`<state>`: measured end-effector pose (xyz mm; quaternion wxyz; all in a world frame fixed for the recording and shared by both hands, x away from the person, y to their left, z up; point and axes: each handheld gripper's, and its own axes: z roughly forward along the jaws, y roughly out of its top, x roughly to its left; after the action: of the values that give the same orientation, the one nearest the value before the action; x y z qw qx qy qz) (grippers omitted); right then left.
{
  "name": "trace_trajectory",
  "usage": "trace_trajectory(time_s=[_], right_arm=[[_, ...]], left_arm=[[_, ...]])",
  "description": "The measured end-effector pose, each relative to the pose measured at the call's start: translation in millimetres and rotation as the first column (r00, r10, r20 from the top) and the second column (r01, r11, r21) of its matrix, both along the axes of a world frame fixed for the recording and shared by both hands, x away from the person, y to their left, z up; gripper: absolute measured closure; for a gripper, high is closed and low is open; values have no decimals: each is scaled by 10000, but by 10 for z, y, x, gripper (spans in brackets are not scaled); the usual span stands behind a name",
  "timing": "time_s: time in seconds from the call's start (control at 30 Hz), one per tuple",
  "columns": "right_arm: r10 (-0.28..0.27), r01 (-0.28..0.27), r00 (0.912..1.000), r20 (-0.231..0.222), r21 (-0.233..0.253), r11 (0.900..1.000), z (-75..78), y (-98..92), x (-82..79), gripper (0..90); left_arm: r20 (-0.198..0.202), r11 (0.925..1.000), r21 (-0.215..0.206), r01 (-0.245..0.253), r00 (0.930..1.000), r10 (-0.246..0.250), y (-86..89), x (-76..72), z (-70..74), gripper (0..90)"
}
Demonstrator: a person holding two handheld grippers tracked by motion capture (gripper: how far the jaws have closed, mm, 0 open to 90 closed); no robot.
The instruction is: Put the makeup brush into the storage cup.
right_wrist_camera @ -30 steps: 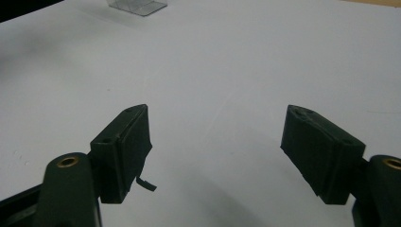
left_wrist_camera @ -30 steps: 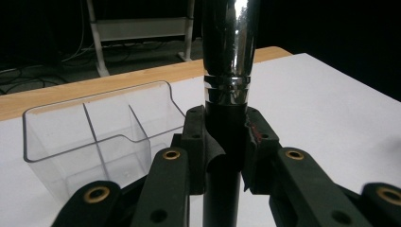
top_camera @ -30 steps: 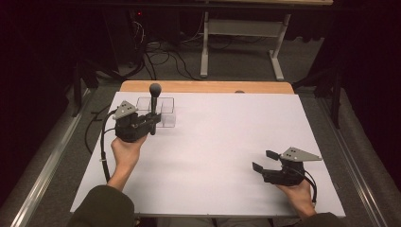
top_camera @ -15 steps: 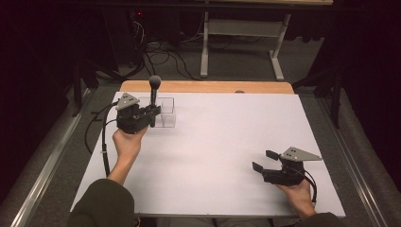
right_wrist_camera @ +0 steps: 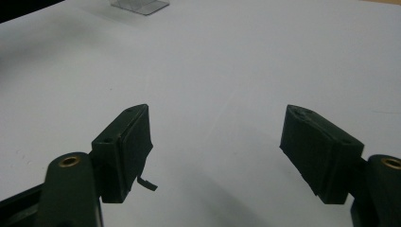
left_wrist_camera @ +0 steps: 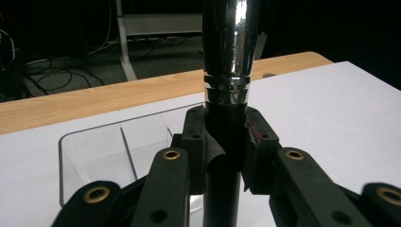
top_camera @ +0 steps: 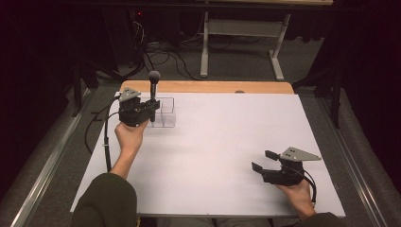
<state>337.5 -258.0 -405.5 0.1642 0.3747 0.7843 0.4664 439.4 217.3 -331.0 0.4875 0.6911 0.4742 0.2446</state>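
Observation:
My left gripper [top_camera: 150,109] is shut on an upright black microphone [top_camera: 153,82] with a round head and a shiny metal collar [left_wrist_camera: 228,71]. It holds the microphone at the left end of a clear plastic divided box [top_camera: 163,113] at the table's back left. In the left gripper view the pads [left_wrist_camera: 196,142] clamp the dark handle, and the box [left_wrist_camera: 94,156] lies just behind and left of it. My right gripper [top_camera: 265,161] rests near the front right of the white table [top_camera: 217,142], open with nothing between its pads [right_wrist_camera: 127,151].
A bare wooden strip [top_camera: 208,87] runs along the table's far edge. Beyond it stand a white desk frame [top_camera: 241,42] and loose cables [top_camera: 161,52] on the floor. A black cable [top_camera: 106,137] trails from my left gripper off the table's left side.
My left gripper has carried the upright microphone away from me toward the back of the table, over the box's left end. The right gripper has stayed still.

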Motion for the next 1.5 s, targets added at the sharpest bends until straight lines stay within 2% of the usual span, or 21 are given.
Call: trace_trajectory(time_s=[0.07, 0.2, 0.8, 1.03, 1.23, 1.5], right_arm=[[18, -18, 10000, 11, -25, 10000, 2, 3, -4, 269], [63, -62, 10000, 32, -45, 10000, 0, 3, 0, 269], [211, -212, 9998, 9, 95, 9997, 1, 11, 11, 270], [232, -231, 9997, -9, 135, 9996, 1, 8, 13, 270], [235, -234, 9997, -58, 202, 9995, 2, 8, 13, 269], [245, -243, 9997, -71, 215, 9995, 1, 7, 13, 269]], left_arm=[[3, 9998, 196, -68, 10000, 68, -20, 12, -4, 740], [-15, 9995, 295, -80, 10000, 81, -44, 57, -12, 739], [-6, 9990, 241, -376, 9993, 376, -160, 347, -27, 740], [-120, 9972, 278, -690, 9975, 693, -122, 441, -98, 740], [-92, 9952, -36, -982, 9951, 982, -87, 498, -135, 740], [-86, 9948, 47, -1022, 9947, 1022, -103, 536, -187, 739]])
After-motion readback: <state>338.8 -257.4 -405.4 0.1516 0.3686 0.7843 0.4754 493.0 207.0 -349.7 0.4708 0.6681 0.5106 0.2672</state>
